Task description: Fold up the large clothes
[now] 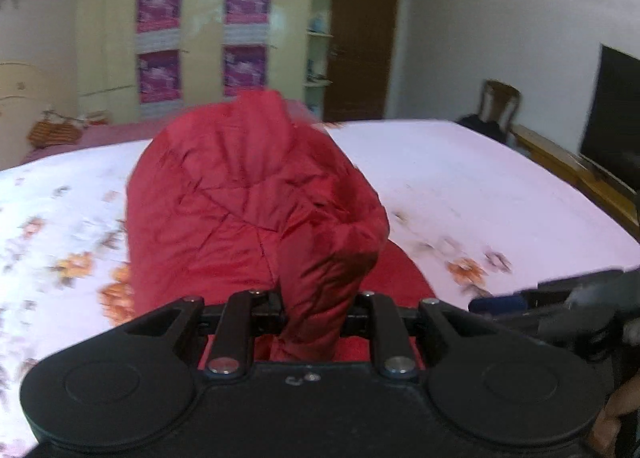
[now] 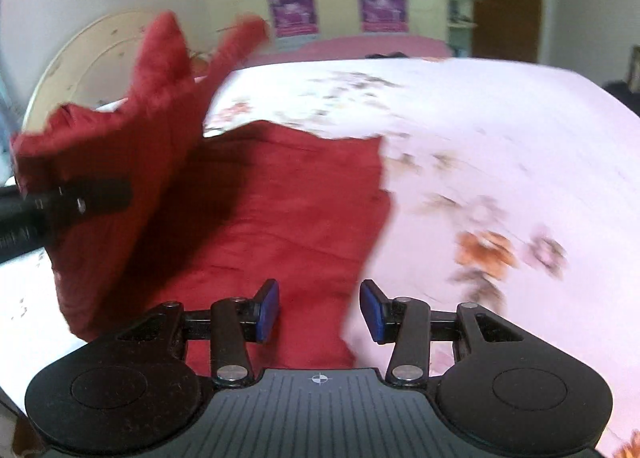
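right at the lens in the left wrist view, the left gripper (image 1: 310,314) is clamped on a bunched fold of the red garment (image 1: 248,198), its jaws narrow with the cloth pinched between them and rising up and ahead of it as a puffed, lifted flap. in the right wrist view the right gripper (image 2: 319,310) stands partly apart with nothing between its blue pads (image 2: 269,308); it holds nothing.

the part of the red garment (image 2: 280,210) that lies flat on the bed (image 2: 500,146) spreads straight ahead of the right gripper and off to its left, its long axis running away from the gripper toward the far side of the bed. its right edge passes just ahead of the gap between the right gripper's pads, so that edge is the nearest cloth for the free hand. the lifted flap hangs to the right gripper's left, with the left gripper (image 2: 80,200) showing there as a dark bar against the cloth.

my reading: the coming move turns on carrying the held flap across over the flat part, and the left gripper already has it, while the right is best placed to pin or take the near edge.

around them, the flowered sheet on the bed is bare to the right. a cupboard with purple posters (image 1: 244,2), a brown door (image 1: 366,38) and a chair (image 1: 500,102) stand well beyond. nothing blocks the fold, though both views are blurred.
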The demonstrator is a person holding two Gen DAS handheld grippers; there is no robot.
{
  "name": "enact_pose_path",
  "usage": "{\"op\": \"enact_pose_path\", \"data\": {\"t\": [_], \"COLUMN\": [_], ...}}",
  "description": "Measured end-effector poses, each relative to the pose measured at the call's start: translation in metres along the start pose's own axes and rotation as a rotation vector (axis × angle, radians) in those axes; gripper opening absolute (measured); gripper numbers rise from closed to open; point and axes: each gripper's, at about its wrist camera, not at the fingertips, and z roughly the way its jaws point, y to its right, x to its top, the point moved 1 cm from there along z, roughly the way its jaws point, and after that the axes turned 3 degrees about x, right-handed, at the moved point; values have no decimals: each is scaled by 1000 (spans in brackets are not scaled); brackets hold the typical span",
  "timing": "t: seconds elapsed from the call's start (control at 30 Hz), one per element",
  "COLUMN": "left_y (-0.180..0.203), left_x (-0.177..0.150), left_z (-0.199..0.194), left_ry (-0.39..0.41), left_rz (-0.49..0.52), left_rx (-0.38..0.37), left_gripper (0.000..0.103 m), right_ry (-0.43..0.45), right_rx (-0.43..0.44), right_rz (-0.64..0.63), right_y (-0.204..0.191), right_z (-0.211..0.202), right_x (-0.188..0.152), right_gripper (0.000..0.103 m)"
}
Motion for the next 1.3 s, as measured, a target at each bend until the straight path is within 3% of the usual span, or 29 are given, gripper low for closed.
{"op": "enact_pose_path", "data": {"t": [0.1, 0.23, 0.33, 0.4, 0.47, 0.63, 0.8, 0.87, 0.97, 1.0, 1.07, 1.1, 1.27, 1.3], "left_y": [20, 41, 48, 48, 42, 15, -36, -59, -90, -97, -111, -116, -112, -107], "left_x": [-16, -39, -43, -40, -38, -30, -18, -14, -14, -17, -19, -20, -18, -19], "left_z": [18, 31, 30, 24, 12, -20, -58, -62, -49, -43, -25, -16, 17, 17], "left_ry": [-44, -84, -82, -84, -73, -58, 33, 47, 26, 12, -21, -34, -47, -43], "left_rz": [47, 142, 183, 175, 149, 63, -75, -132, -197, -215, -239, -247, -216, -204], "left_rx": [-41, -35, -45, -94, -136, -150, -33, 38, 144, 156, 176, 184, 176, 169], "left_gripper": [19, 22, 40, 71, 80, 80, 82, 82, 73, 67, 56, 51, 46, 46], "right_ry": [7, 24, 40, 49, 55, 45, 38, 41, 21, 8, -37, -56, -58, -44], "right_rx": [14, 26, 58, 88, 119, 193, 270, 291, 288, 298, 312, 303, 323, 329], "right_rz": [67, 100, 138, 161, 173, 220, 239, 218, 173, 174, 181, 177, 182, 182], "right_y": [17, 25, 27, 29, 29, 32, 23, 15, 3, 1, -2, -3, 4, 7], "right_z": [-9, -19, -29, -33, -36, -24, -13, -8, 5, 11, 21, 26, 23, 19], "right_x": [-2, 1, 5, 10, 17, 29, 38, 41, 41, 40, 36, 33, 27, 27], "right_gripper": [45, 45, 45, 45, 45, 45, 48, 80, 80, 78, 52, 49, 13, 12]}}
